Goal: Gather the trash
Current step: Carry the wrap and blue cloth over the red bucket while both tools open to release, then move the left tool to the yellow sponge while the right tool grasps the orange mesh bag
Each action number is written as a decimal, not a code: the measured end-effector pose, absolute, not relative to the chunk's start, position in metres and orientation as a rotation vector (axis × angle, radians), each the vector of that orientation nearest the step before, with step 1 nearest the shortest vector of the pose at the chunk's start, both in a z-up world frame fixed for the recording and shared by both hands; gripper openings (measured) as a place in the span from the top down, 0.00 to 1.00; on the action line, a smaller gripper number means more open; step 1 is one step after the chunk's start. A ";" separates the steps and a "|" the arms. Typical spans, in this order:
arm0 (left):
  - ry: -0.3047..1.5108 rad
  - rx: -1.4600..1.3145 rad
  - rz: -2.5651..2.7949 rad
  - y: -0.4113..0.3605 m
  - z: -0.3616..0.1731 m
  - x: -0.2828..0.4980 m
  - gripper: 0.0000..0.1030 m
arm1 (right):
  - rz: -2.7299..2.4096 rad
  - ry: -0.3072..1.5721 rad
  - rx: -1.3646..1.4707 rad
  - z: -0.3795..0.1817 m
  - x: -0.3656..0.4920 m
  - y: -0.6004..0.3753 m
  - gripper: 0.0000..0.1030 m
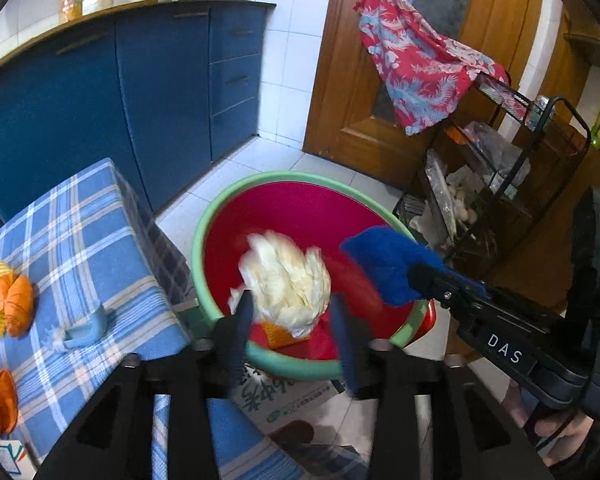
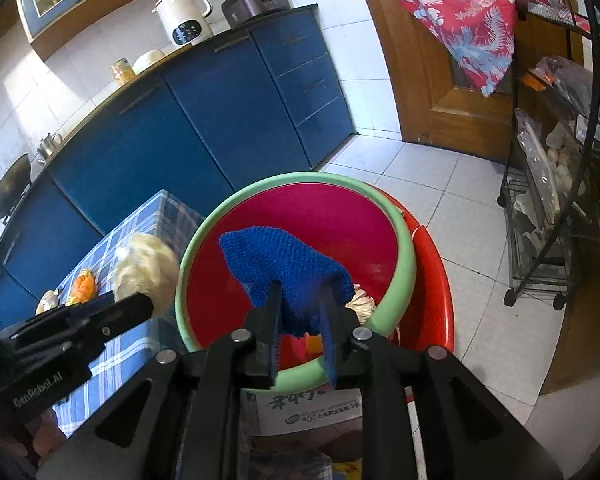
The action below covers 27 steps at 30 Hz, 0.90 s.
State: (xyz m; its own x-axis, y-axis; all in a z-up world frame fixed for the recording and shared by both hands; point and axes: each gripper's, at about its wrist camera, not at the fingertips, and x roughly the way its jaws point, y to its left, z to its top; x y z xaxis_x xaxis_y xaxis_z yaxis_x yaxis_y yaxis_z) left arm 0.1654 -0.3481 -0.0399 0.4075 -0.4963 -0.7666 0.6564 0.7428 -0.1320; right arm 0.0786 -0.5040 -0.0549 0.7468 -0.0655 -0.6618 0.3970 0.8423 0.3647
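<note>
Kitchen floor scene, seen from two handheld grippers pointing down at a basin (image 1: 220, 216) that is red inside with a green rim, standing on white tiles beside a low table (image 1: 80, 216) covered in blue plaid cloth. The left gripper (image 1: 292, 312) hangs over the basin's near edge with its jaws parted; a crumpled white wad (image 1: 288, 276), blurred, sits between and just beyond the fingertips, and neither pad appears to press on it, so it looks released. The right gripper (image 2: 300, 312) also reaches over the basin, its jaws narrowly apart with a blue nubbly cloth (image 2: 284, 264) between them; the cloth drapes forward above the red interior, and whether the pads truly pinch it cannot be told. More pale scraps (image 2: 360, 304) and an orange piece (image 1: 278, 336) lie in the basin's bottom. On the table, orange wrappers (image 1: 12, 300) and a small light-blue item (image 1: 88, 328) lie apart from one another. Behind stand blue cabinets (image 1: 160, 92), a wooden door (image 1: 340, 80) with a red flowered cloth (image 1: 416, 64) hung over it, and a black wire rack (image 1: 500, 168) to the right.
</note>
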 end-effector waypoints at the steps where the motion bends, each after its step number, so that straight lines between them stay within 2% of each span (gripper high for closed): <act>1: 0.887 0.201 -0.729 -0.347 -0.040 0.165 0.49 | -0.266 0.685 0.519 -0.055 0.079 -0.505 0.71; 6: 0.884 0.189 -0.711 -0.342 -0.035 0.166 0.48 | -0.272 0.664 0.522 -0.052 0.076 -0.506 0.62; 27: 0.820 0.074 -0.569 -0.259 0.007 0.148 0.48 | -0.149 0.604 0.476 -0.006 0.067 -0.450 0.61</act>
